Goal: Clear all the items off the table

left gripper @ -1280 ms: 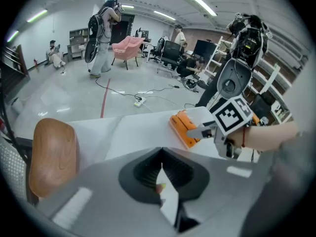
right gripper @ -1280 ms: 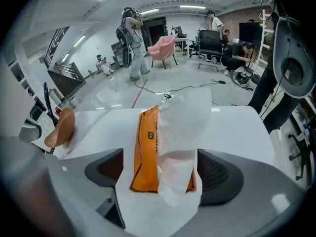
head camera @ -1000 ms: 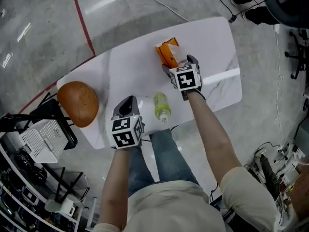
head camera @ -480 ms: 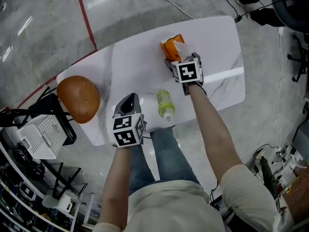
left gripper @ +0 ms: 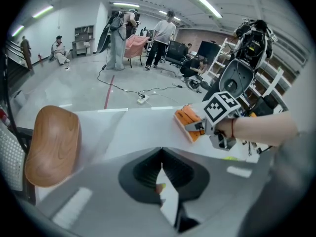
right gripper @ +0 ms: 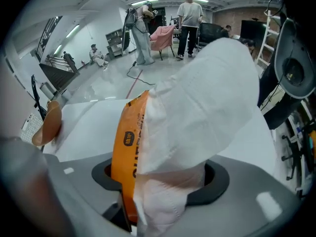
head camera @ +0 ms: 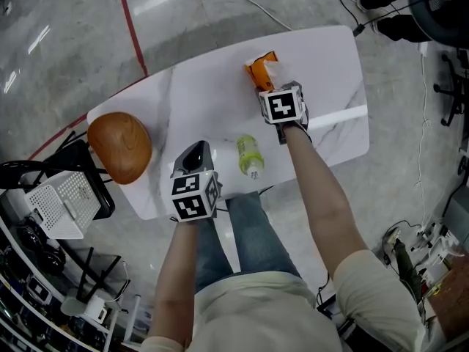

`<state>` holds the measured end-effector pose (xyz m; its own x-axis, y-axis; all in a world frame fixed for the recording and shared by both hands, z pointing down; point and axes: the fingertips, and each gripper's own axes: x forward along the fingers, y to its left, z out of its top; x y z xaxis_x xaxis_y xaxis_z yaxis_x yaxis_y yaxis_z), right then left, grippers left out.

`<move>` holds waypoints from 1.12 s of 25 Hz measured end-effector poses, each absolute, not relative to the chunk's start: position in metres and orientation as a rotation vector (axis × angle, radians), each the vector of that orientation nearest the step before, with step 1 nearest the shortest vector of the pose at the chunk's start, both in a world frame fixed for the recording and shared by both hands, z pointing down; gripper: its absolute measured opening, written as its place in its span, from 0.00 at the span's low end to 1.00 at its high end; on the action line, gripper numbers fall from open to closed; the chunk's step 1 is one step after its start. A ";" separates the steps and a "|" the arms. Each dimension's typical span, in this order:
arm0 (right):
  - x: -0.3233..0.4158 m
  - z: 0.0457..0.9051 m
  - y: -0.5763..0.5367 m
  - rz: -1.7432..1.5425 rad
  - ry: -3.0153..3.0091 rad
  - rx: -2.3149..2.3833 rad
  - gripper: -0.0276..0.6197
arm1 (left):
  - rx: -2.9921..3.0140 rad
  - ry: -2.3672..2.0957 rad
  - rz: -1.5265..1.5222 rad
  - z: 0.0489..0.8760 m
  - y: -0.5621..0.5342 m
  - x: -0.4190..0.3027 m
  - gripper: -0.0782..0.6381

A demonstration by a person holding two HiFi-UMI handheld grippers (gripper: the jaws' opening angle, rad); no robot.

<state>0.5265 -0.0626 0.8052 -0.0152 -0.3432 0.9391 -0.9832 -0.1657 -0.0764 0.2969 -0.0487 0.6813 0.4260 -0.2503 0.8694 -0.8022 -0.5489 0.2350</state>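
Note:
An orange tissue pack [head camera: 256, 70] with a white tissue [right gripper: 197, 102] sticking out of it lies on the far side of the white table [head camera: 205, 94]. My right gripper [head camera: 268, 86] points steeply down over it. Its jaws have just been closing and now straddle the pack [right gripper: 127, 142], which fills the gap between them. A yellow-green bottle [head camera: 248, 156] lies on its side near the table's front edge. To the left of the bottle, my left gripper [head camera: 194, 157] is shut with nothing in it; its tips [left gripper: 162, 181] meet above bare tabletop.
A round wooden seat [head camera: 119, 147] stands against the table's left end. A white perforated rack [head camera: 62, 207] and dark shelving sit further left. A black chair [head camera: 440, 6] and floor cables lie beyond the far right corner. Several people stand far off.
The right gripper has settled a little further over the tissue pack and its jaws have narrowed around it. The left gripper and the bottle have not moved.

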 end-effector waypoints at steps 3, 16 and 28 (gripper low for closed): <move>0.528 0.790 -0.066 1.134 -1.428 1.588 0.53 | 2.031 -0.892 1.076 0.674 -0.047 0.296 0.12; 0.507 0.693 -0.054 1.094 -1.460 1.633 0.52 | 2.050 -0.920 1.024 0.621 -0.036 0.282 0.12; 0.480 0.615 -0.037 1.041 -1.491 1.656 0.52 | 2.055 -0.960 0.961 0.571 -0.025 0.257 0.12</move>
<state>0.4802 -0.0368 0.6155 0.0293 -0.4580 0.8885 -0.9919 -0.1234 -0.0309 0.2566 -0.0249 0.5710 0.4593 -0.3334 0.8234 -0.8231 -0.5082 0.2534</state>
